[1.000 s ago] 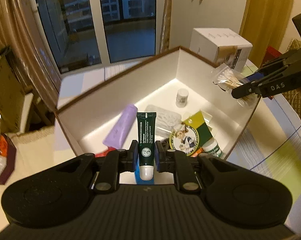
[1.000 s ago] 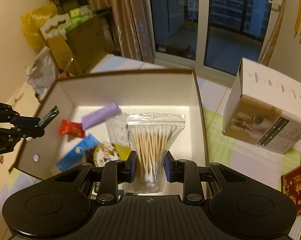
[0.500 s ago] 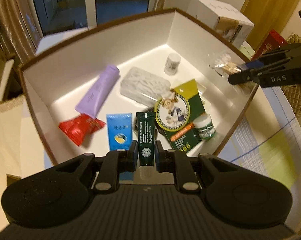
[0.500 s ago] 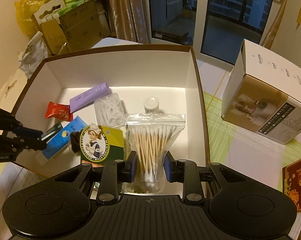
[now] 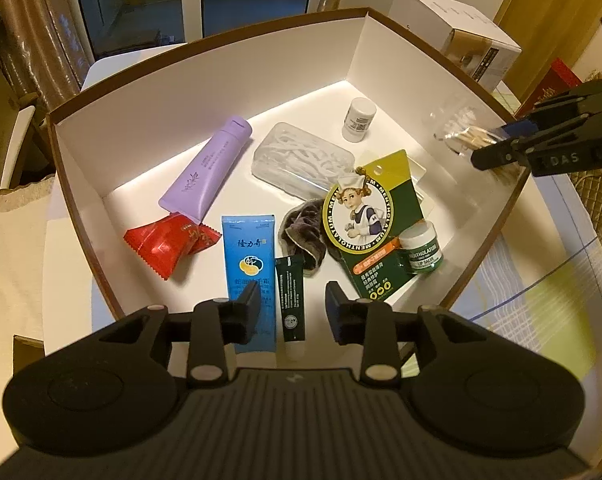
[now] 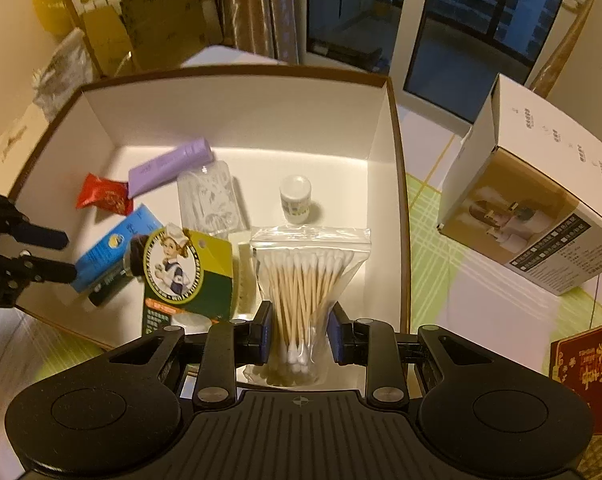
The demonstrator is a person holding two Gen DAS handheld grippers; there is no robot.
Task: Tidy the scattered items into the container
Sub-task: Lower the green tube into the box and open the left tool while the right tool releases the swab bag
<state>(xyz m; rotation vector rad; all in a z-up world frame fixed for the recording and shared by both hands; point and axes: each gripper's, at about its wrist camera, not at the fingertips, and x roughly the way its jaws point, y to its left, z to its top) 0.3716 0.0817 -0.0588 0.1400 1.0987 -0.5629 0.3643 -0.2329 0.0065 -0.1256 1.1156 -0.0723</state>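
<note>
Between the spread fingers of the left tool (image 5: 292, 307), touching neither, a dark green tube (image 5: 289, 300) lies flat on the floor of the white box (image 5: 237, 80), cap toward the camera, just beside a blue tube (image 5: 249, 268). Right tool (image 6: 299, 333) hangs above the box's near right corner, its pads closed on a zip bag of cotton swabs (image 6: 305, 280), held upright. Farther in: purple tube (image 5: 209, 172), red sachet (image 5: 169, 242), Mentholatum card (image 5: 371, 232), small white bottle (image 5: 359, 118).
</note>
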